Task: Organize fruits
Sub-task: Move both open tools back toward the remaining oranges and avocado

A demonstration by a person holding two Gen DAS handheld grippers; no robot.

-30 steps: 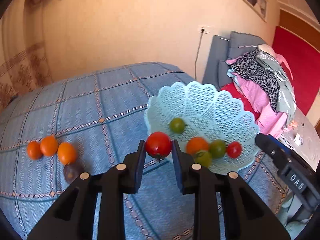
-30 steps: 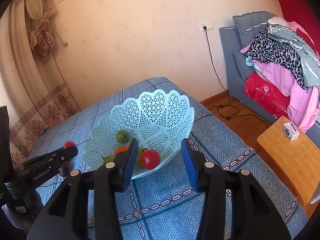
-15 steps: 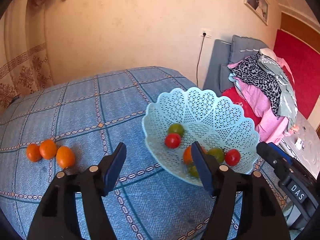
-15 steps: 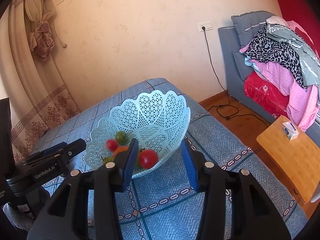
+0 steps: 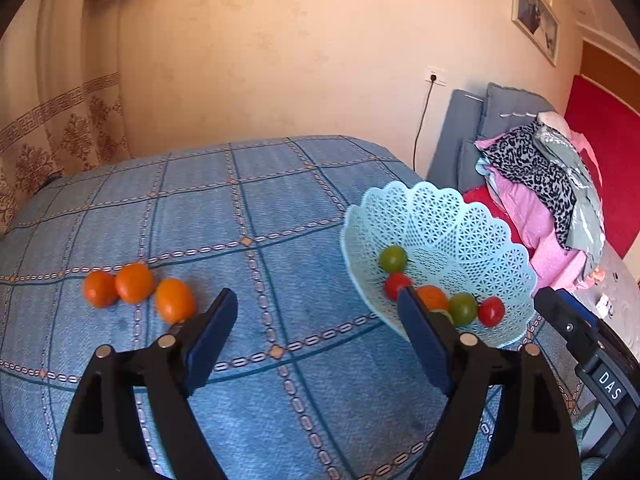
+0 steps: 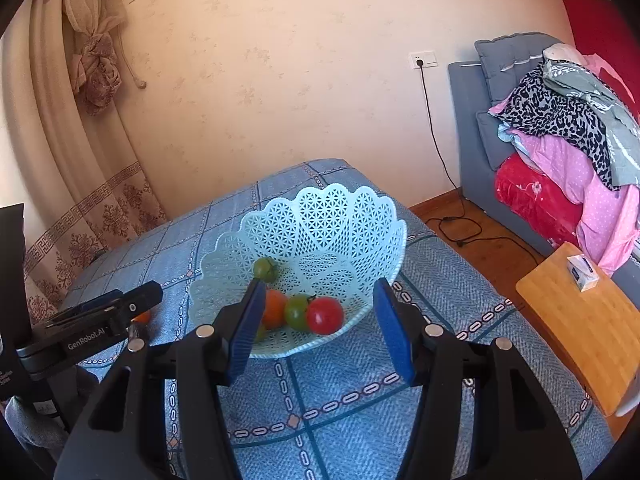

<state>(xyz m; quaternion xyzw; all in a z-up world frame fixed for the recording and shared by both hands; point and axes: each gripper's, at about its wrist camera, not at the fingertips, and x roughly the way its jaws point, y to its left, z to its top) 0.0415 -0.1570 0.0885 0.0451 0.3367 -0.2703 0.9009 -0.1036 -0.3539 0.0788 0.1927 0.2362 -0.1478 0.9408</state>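
The left gripper [image 5: 318, 336] is spread wide and holds nothing, its blue pads hanging above the checked blue cloth [image 5: 280, 216] at the bottom of the left wrist view. The coming move probably turns on the three orange fruits [image 5: 136, 290]: they lie at the left middle of that frame, just beyond and left of the left finger, so this gripper is far nearer to them than the other. They sit in a short row running left to right, the two on the left touching, and the egg-shaped nearest one [image 5: 174, 300] slightly apart, its long axis tilted. Smooth, glossy skins suggest they may roll under a pinch.

The right gripper [image 6: 320, 328] is also spread and empty, low in its own frame, facing the basket [image 6: 320, 216]. That basket is pale blue openwork plastic with a scalloped rim, resting on the cloth. Inside lie round tomatoes, red [image 6: 325, 315] and green [image 6: 296, 312], beside an orange fruit [image 6: 276, 308]. Farther back stands a plain cream wall [image 6: 280, 60].
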